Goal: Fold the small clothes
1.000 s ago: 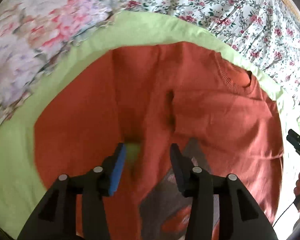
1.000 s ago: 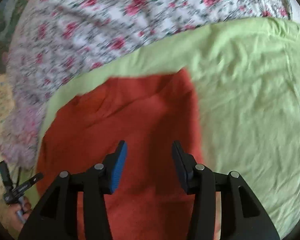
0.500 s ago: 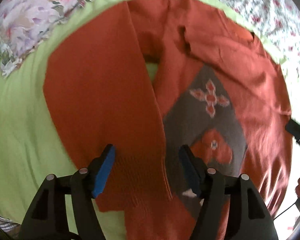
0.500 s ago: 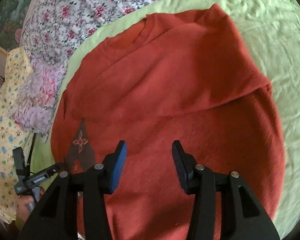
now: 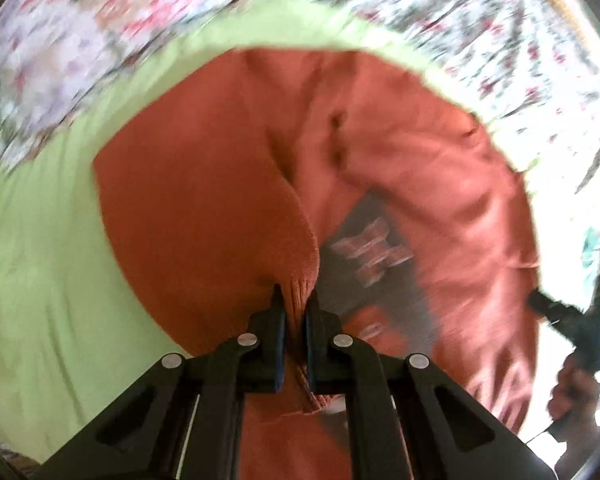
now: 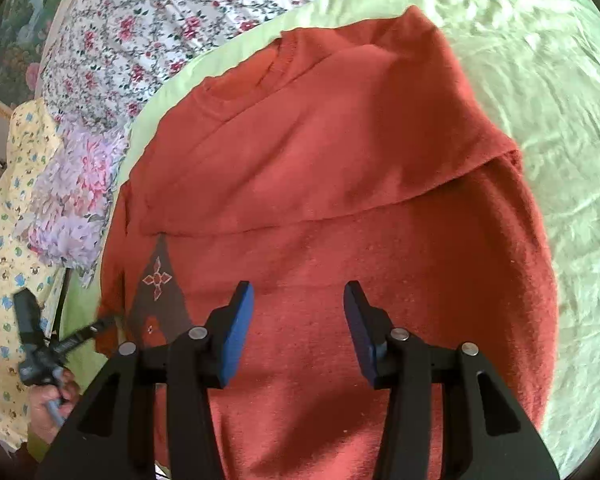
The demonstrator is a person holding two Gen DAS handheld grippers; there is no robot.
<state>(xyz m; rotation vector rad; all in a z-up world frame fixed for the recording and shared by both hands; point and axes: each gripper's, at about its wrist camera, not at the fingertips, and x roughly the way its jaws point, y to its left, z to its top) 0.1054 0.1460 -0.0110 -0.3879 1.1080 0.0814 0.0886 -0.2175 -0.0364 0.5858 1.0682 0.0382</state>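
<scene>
A rust-red knit sweater (image 5: 204, 200) with a grey patterned panel (image 5: 380, 248) lies on a light green sheet (image 5: 40, 260). My left gripper (image 5: 295, 300) is shut on the ribbed cuff of its sleeve, which bunches between the jaws. In the right wrist view the sweater (image 6: 340, 184) lies with its far sleeve folded across the body. My right gripper (image 6: 298, 312) is open and empty above the sweater's body. The left gripper shows there at the lower left (image 6: 96, 328), at the sweater's edge.
The green sheet (image 6: 548, 128) lies on a bed with a white floral cover (image 6: 148, 24). A pink and lilac floral cloth (image 6: 76, 196) and a yellow patterned cloth (image 6: 4, 264) lie to the left.
My left gripper has closed on the sleeve cuff and is lifting it; the view is blurred by motion. My right gripper has pulled back slightly above the sweater and stays open.
</scene>
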